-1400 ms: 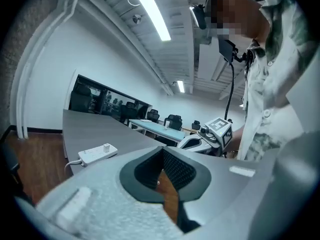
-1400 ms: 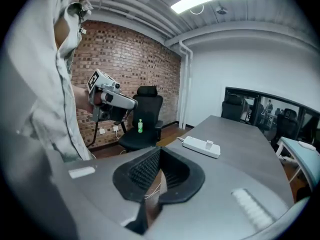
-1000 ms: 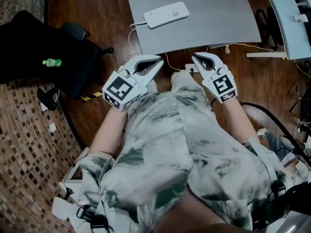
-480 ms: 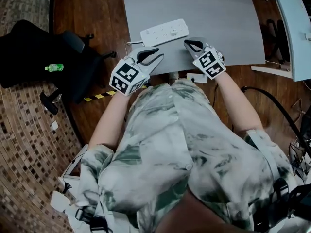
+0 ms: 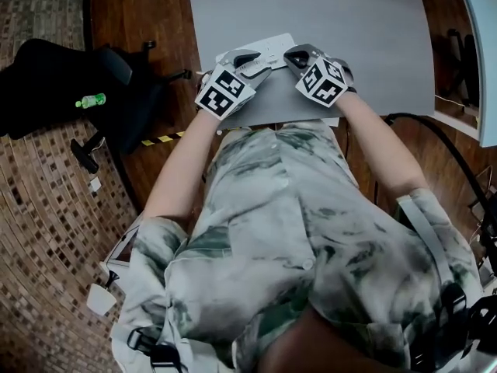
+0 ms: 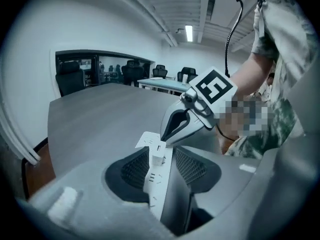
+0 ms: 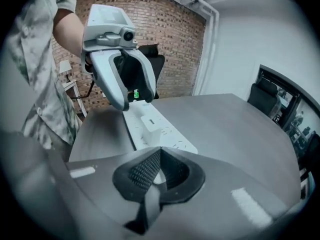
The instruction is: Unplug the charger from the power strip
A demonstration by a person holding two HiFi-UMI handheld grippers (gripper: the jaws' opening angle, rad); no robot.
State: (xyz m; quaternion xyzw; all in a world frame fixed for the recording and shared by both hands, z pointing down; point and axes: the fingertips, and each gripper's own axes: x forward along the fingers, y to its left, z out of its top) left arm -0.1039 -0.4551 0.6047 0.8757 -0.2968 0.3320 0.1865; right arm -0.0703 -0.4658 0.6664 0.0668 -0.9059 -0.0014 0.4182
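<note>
I have both grippers down over the near part of the grey table [image 5: 373,29], one on each side of the white power strip [image 5: 268,49]. From the head view the strip lies flat with its long axis running left to right, the right end a little farther from me. Its sockets face up. The charger [image 6: 159,157], a small white block, is plugged into that top face and stands straight up from it (the grippers hide it from above).

The left gripper [image 5: 252,61] points down at the strip and its jaws are opening. In the left gripper view they stand wide, with the strip running away between them and the charger near their tips. The pads are not pressing on either.

The right gripper [image 5: 295,54] sits just right of the left one. In its own view the jaw tips meet and hold nothing; the strip and charger [image 7: 151,124] lie just beyond them. A black office chair [image 5: 70,76] with a green bottle [image 5: 92,100] on it stands on the floor to the left.
</note>
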